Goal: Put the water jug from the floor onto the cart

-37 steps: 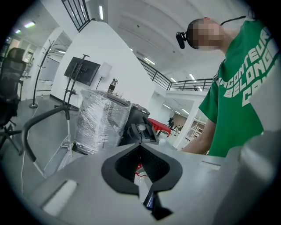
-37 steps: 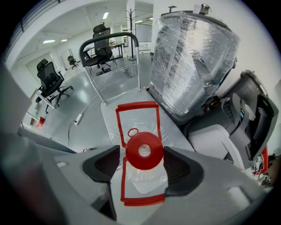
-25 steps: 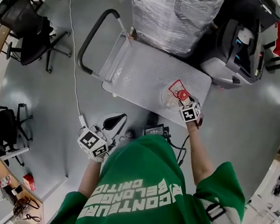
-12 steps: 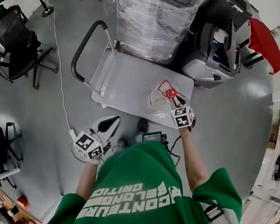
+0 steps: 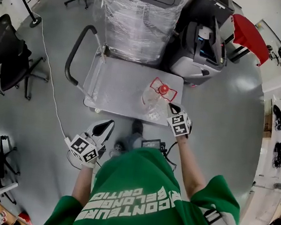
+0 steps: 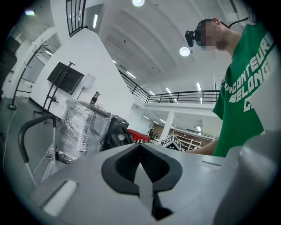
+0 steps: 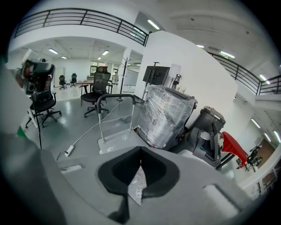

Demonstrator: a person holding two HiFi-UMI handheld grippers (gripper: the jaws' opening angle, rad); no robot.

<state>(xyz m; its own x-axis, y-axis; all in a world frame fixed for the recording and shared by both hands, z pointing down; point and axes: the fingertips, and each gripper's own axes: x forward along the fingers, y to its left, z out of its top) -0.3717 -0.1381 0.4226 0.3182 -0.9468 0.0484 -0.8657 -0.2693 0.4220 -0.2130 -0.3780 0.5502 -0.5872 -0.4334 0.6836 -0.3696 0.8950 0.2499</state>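
- Since the earlier frame the right claw (image 5: 172, 109) has been drawn up and back from the jug (image 5: 155, 97). Its jaws have just been closing and are now clenched with nothing between them.
- The left claw (image 5: 107, 126) is held low over the floor (image 5: 46, 99), well apart from the cart (image 5: 119, 82). It is likewise clenched on nothing.
- The jug is seen standing upright on the cart, near the front right corner of the deck, with its red cap (image 5: 163, 89) uppermost. It is touched by neither claw.
- The step in hand is judged to be the withdrawal after release. The placing itself appears done, and the task is taken to be as good as finished.
- Little more is called for: the right claw is to be carried clear without the jug being brushed.
- Since the jug sits close to the deck's edge, a nudge inward might be wanted. For that the jaws would have to be opened again and set on the red handle.
- The jug's clear wall is hard to trace against the grey deck, and how full it is cannot be told.
- The jug is shown in neither gripper view. In the right gripper view only the cart's handle (image 7: 115, 97) and a wrapped load (image 7: 169, 114) are seen beyond the claw.
- A pale sliver seen through the closed jaws there cannot be identified.
- The cart's wheels are hidden under the deck, and the floor nearest the person is covered by the green shirt (image 5: 140, 200).
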